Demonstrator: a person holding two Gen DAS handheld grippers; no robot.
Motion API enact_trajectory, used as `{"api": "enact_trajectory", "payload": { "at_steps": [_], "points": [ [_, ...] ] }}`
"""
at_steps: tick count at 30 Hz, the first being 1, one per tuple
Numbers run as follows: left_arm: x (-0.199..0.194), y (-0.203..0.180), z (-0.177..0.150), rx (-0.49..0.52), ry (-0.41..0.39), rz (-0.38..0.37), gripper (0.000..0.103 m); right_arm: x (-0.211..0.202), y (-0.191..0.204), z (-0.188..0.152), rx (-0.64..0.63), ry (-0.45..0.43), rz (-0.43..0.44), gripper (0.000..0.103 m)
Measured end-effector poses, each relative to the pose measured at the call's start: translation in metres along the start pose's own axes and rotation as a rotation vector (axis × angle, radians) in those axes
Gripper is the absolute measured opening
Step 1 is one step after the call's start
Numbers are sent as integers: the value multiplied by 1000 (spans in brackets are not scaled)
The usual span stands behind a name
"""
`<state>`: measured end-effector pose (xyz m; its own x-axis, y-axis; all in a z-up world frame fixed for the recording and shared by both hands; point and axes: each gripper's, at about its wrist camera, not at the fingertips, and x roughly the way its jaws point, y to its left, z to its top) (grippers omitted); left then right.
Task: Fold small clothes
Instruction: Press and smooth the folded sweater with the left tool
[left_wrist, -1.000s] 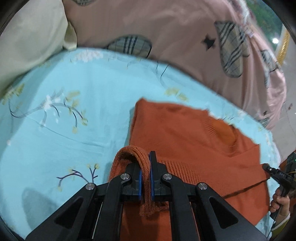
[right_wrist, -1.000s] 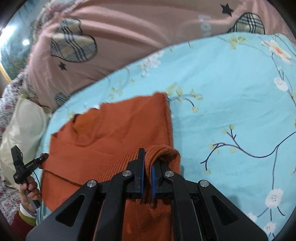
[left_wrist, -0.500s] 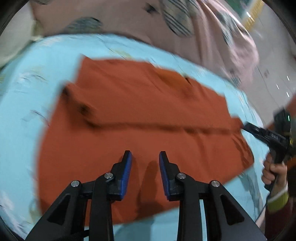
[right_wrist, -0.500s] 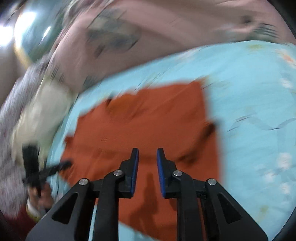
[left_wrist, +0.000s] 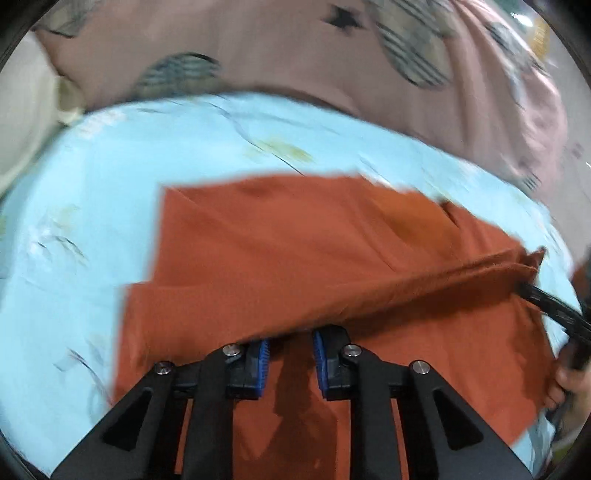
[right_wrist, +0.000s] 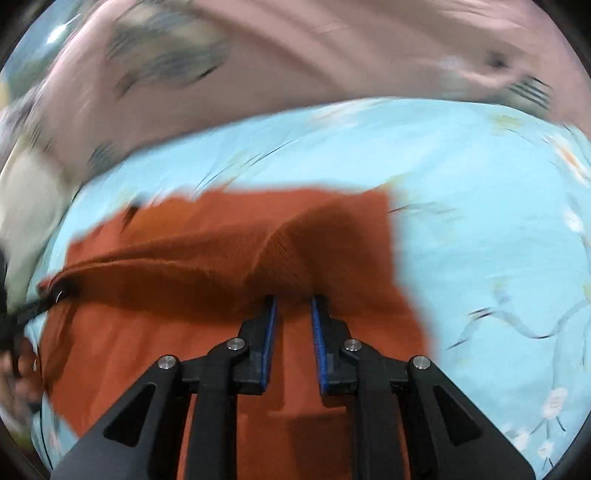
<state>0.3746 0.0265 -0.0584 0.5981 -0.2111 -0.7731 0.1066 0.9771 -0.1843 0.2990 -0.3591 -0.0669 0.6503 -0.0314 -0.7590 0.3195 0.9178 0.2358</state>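
An orange knit sweater (left_wrist: 295, 240) lies spread on the light blue flowered bedsheet (left_wrist: 110, 166); it also shows in the right wrist view (right_wrist: 221, 258). A raised fold of the sweater's fabric runs across it between the two grippers. My left gripper (left_wrist: 290, 363) is open, its fingertips at the fold's edge, with the fabric lying over the tips. My right gripper (right_wrist: 293, 336) is open too, its tips under the lifted fold. The frames do not show either one clamped on cloth. Both views are blurred.
A pink quilt (left_wrist: 332, 74) with plaid heart patches lies along the far side of the bed. A cream pillow (left_wrist: 22, 110) sits at the far left. The other gripper and the hand holding it show at each view's edge (left_wrist: 554, 314).
A second ago both grippers were shut on sweater folds. They let go and opened, swung over the sweater, and now sit low at a raised fold.
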Motion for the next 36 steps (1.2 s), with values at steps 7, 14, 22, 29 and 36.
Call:
{"api": "enact_trajectory", "payload": {
  "at_steps": [7,14,22,29,36],
  "points": [
    [-25,42,-18,-146,-31,-2,35,-35,-25,-15,108,-33,48,21],
    [-70,35,-97,-181,-35,-93,35,-59,-10,-69,101,-9,143,21],
    [-113,26,-164,-227,-45,-145,37,-85,-16,-118,140,-3,130,21],
    [-133,33,-199,-303,-52,-191,45,-108,-16,-136,170,-18,152,22],
    [-124,43,-201,-394,-50,-225,49,-114,-2,-145,153,-14,186,25]
  ]
}}
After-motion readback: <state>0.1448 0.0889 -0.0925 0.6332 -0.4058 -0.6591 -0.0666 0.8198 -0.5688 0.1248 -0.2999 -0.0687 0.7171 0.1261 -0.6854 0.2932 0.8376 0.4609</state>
